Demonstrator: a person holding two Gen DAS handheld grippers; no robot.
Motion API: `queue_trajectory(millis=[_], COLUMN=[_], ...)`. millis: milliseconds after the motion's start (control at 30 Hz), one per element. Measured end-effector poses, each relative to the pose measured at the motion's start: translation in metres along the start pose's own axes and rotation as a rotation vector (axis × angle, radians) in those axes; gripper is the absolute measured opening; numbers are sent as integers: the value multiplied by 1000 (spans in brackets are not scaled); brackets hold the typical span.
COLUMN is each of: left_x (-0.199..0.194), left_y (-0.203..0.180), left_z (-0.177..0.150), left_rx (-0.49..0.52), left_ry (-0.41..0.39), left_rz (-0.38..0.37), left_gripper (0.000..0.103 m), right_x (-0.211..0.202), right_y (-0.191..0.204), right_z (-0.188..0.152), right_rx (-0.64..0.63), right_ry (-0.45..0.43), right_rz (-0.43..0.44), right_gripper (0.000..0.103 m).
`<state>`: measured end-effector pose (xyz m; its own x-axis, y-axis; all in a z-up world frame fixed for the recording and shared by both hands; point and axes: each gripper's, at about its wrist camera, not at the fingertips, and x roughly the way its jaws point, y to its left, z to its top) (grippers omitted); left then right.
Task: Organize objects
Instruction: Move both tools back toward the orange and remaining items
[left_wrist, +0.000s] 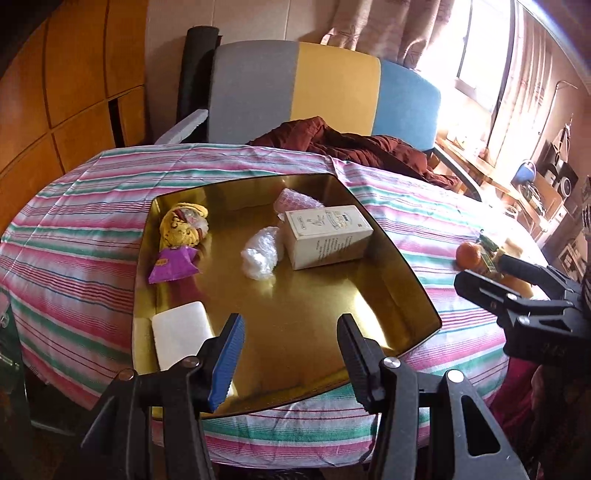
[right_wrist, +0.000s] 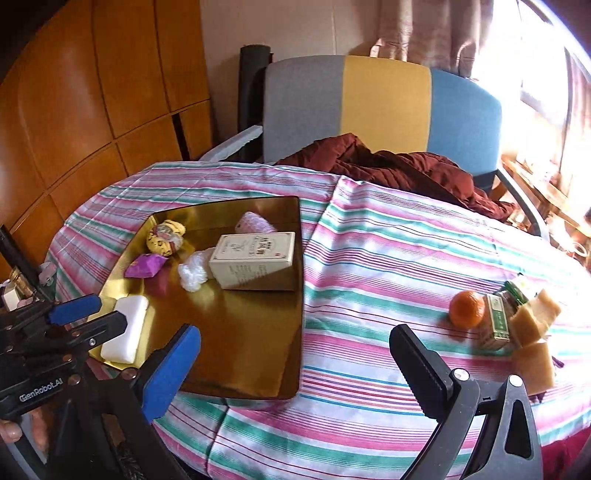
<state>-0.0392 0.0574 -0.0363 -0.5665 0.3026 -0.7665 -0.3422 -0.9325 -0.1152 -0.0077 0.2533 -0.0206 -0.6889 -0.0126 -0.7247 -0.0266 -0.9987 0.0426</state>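
Observation:
A gold tray (left_wrist: 325, 332) (right_wrist: 251, 354) lies on the striped table. In it are a cream box (left_wrist: 328, 236) (right_wrist: 255, 258), a white soap bar (left_wrist: 181, 332) (right_wrist: 125, 328), a clear plastic wad (left_wrist: 260, 251) (right_wrist: 194, 273), a purple packet (left_wrist: 171, 264) (right_wrist: 146, 266), a yellow bundle (left_wrist: 183, 225) (right_wrist: 164, 236) and a pink wrap (left_wrist: 295, 199) (right_wrist: 255, 223). An orange (left_wrist: 469, 254) (right_wrist: 467, 308), a green box (right_wrist: 496, 323) and tan blocks (right_wrist: 535, 332) lie right of the tray. My left gripper (left_wrist: 290, 350) (right_wrist: 88, 314) is open and empty over the tray's near edge. My right gripper (right_wrist: 295, 369) is open and empty near the table's front.
A chair (left_wrist: 332, 85) (right_wrist: 384, 107) with grey, yellow and blue panels stands behind the table with a maroon cloth (left_wrist: 354, 144) (right_wrist: 399, 166) over it. Wooden cabinets (left_wrist: 55, 92) are on the left. A cluttered windowsill (left_wrist: 535, 177) is on the right.

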Motion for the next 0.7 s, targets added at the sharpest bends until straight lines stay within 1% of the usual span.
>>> queue_trajectory(millis=[300,433,533,567,633,700], left_x=[8,11,13,13,14,18], left_y=[-17,-22,-27,-28,-31,-33], left_z=[-4,-5,-6,-6,-7,-6], left_rx=[45,59,68,72,75,72], left_ry=[27,39,50,52,60,77], left_rz=[-12,-34,-64,-73,-93,-112], left_gripper=[52,52,53,55,58,59], right_x=[1,1,-2,-4,-8,-16], right_y=[-30,-46,-67,-75,-96,-121], right_z=[-7,-9,-10,-11,-12,-14], right_rx=[52,71,108,121,148,192], right_ry=[18,23,23,23,20,14], right_rz=[-50,-81,-111,-127,-168,-212], right_gripper=[103,103,103,103,103,103])
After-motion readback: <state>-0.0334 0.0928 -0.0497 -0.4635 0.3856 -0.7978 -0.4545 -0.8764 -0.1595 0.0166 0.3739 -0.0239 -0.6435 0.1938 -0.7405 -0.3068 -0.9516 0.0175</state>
